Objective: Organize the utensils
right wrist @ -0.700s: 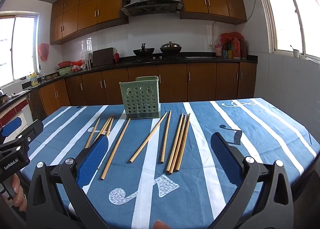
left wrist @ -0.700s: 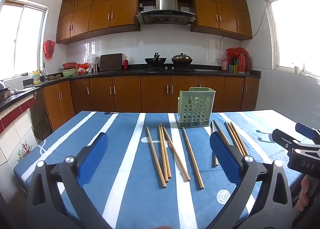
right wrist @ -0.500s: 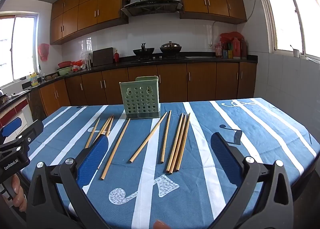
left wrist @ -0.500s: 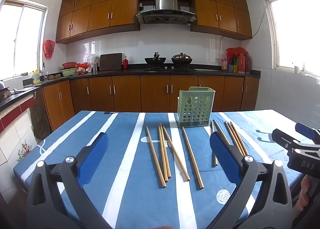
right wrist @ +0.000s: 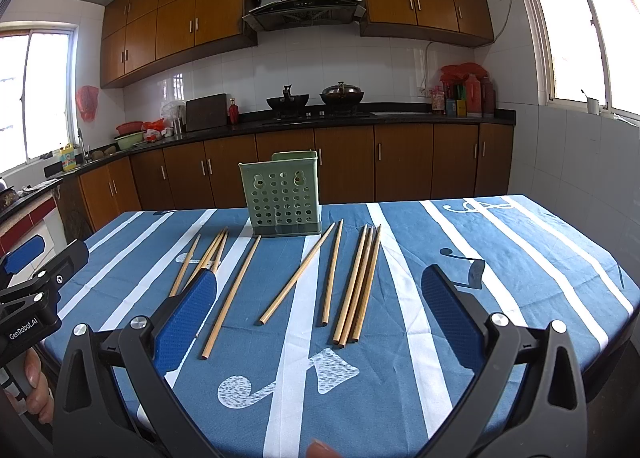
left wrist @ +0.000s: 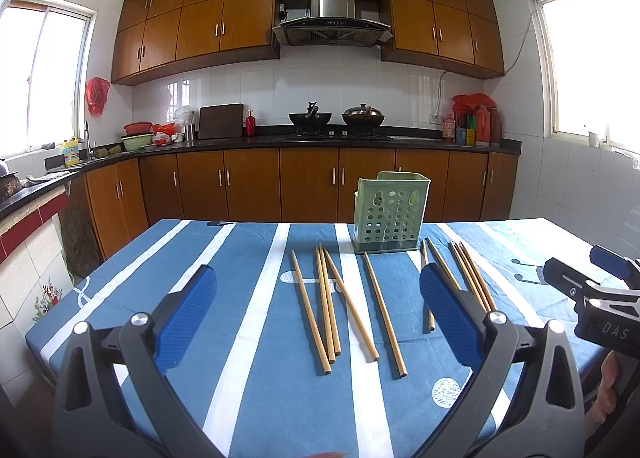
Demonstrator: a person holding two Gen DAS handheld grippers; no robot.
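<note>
Chopsticks (right wrist: 296,278) scattered before green holder (right wrist: 284,194); table (right wrist: 500,258) otherwise bare

Left gripper (left wrist: 318,306) wide open above chopsticks (left wrist: 348,306); green holder (left wrist: 390,214) upright behind, seemingly empty.

Left tongs (left wrist: 318,310): jaws spread wide, nothing between the blue pads, pitched slightly downward. Right tongs (right wrist: 320,310): same state, held level beside them. Each is hand-held.

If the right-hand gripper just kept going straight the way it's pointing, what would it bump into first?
Probably the chopsticks lying on the blue striped tablecloth: the open right gripper tilts slightly downward toward them. The green holder stands farther back. Depth is hard to judge.
</note>
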